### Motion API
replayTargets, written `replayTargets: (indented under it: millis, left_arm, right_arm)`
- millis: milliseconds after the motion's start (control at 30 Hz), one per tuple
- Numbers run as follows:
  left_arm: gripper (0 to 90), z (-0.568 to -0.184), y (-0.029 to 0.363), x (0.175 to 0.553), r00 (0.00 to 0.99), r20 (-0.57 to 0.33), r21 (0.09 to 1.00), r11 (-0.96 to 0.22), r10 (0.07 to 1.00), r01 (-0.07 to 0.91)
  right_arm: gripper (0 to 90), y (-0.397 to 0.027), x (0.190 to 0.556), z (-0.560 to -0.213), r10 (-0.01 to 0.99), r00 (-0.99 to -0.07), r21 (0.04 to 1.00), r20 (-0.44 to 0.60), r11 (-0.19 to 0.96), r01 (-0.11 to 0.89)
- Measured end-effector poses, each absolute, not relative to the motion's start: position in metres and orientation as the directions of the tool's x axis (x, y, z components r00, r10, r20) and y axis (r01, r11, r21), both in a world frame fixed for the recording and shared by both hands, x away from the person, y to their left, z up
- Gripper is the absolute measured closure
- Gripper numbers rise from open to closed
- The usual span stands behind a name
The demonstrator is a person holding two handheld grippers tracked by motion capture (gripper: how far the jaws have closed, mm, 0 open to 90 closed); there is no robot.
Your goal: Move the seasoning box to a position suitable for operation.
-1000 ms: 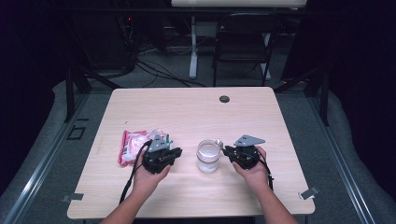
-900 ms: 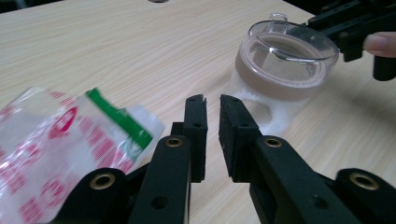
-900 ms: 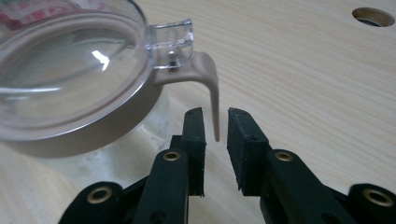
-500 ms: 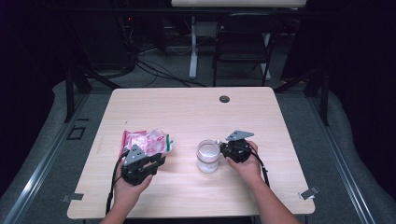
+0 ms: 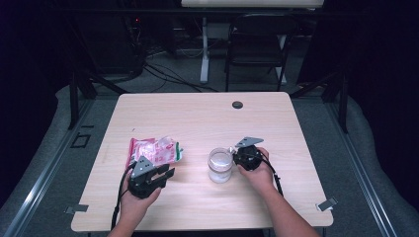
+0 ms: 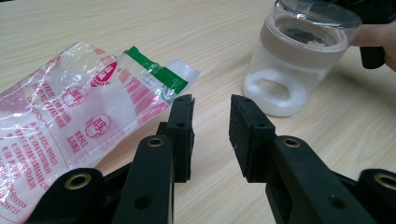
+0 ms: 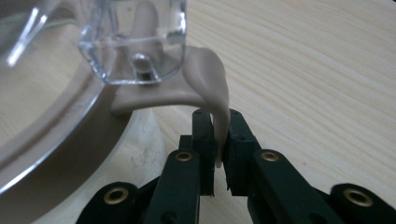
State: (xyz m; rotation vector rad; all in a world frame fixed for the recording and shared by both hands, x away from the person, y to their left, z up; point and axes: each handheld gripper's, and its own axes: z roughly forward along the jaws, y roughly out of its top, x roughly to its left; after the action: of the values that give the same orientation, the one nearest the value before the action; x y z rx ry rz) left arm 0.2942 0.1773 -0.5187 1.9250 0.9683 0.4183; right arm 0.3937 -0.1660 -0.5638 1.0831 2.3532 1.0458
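A clear jar [image 5: 220, 165] with a beige band and clear lid holds white powder at the table's middle front. My right gripper [image 5: 236, 157] is at its right side. In the right gripper view the jaws have just been closing, and my right gripper [image 7: 218, 140] is shut on the beige tab [image 7: 212, 79] that hangs from the lid's clasp. A red-and-white plastic bag [image 5: 153, 150] lies flat left of the jar. My left gripper [image 5: 168, 174] sits just in front of it. Its jaws have just been opening; my left gripper [image 6: 211, 112] holds nothing, beside the bag's green-edged corner [image 6: 159, 74].
A small black round disc [image 5: 237, 104] sits near the table's far edge. A dark chair [image 5: 257, 39] and cables stand beyond the table. Bare wood [image 5: 197, 123] lies between the bag, the jar and the far edge.
My left hand slid left and nearer, from beside the jar to the bag's near side, jaws wider. My right hand shifted left to the jar.
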Motion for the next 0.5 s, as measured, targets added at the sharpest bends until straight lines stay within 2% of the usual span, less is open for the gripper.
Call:
replayTargets:
  millis: [400,467,500]
  left_arm:
    - [68.3,-0.518,0.174,0.305,0.647,-0.108,0.853,-0.264,0.754,0.450]
    - [68.2,-0.518,0.170,0.309,0.658,-0.111,0.857,-0.263,0.745,0.443]
    - [68.3,-0.517,0.169,0.312,0.661,-0.114,0.855,-0.266,0.741,0.446]
  right_arm:
    - [85.7,-0.175,0.377,-0.564,0.791,-0.612,0.738,-0.004,0.415,0.532]
    - [86.4,-0.178,0.372,-0.563,0.796,-0.606,0.744,0.003,0.403,0.533]
    - [89.8,-0.180,0.369,-0.563,0.796,-0.605,0.747,0.010,0.396,0.534]
